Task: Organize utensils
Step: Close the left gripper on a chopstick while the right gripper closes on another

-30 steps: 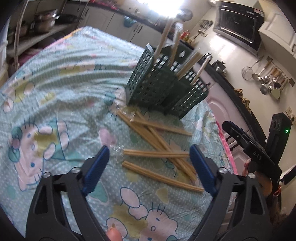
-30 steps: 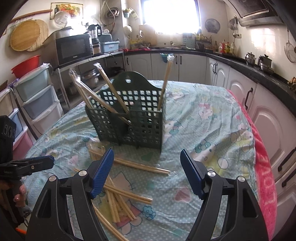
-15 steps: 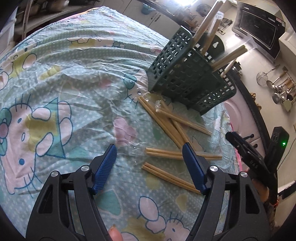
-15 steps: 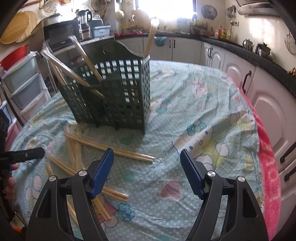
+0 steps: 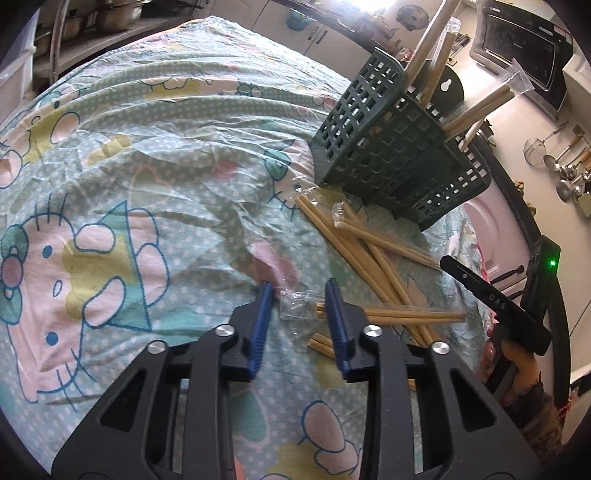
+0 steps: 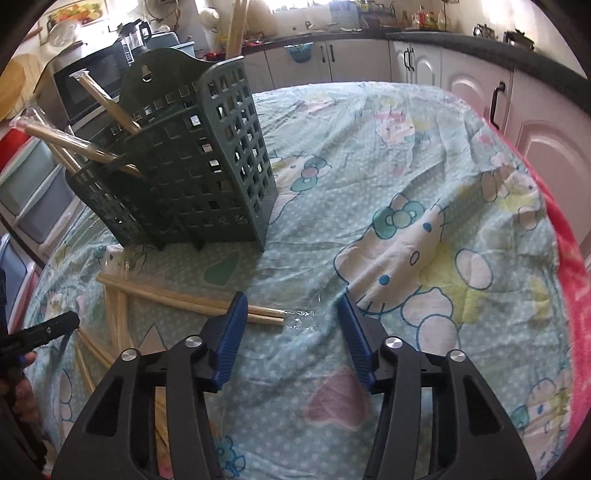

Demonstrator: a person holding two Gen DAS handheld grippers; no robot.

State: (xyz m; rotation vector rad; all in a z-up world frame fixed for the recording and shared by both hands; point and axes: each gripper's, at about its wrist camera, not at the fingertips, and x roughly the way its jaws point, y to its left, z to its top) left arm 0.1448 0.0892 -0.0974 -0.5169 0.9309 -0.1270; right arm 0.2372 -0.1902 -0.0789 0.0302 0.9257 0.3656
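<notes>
Left gripper [image 5: 300, 293] half-spread, astride wrapped chopstick pair [image 5: 388, 315] end just ahead; could pinch only loose wrapper. Right gripper [image 6: 291, 301] wide-spread, holding nothing.

Bright daylight from blown-out window [image 6: 291, 3] at top of both views. Glare on wall beside oven [image 5: 517, 40]. Soft shadow under green basket [image 6: 192, 166]. Strong fisheye bending, black vignette corners. Centre sharp; slight blur on chopsticks [image 5: 384, 258] near right edge.
</notes>
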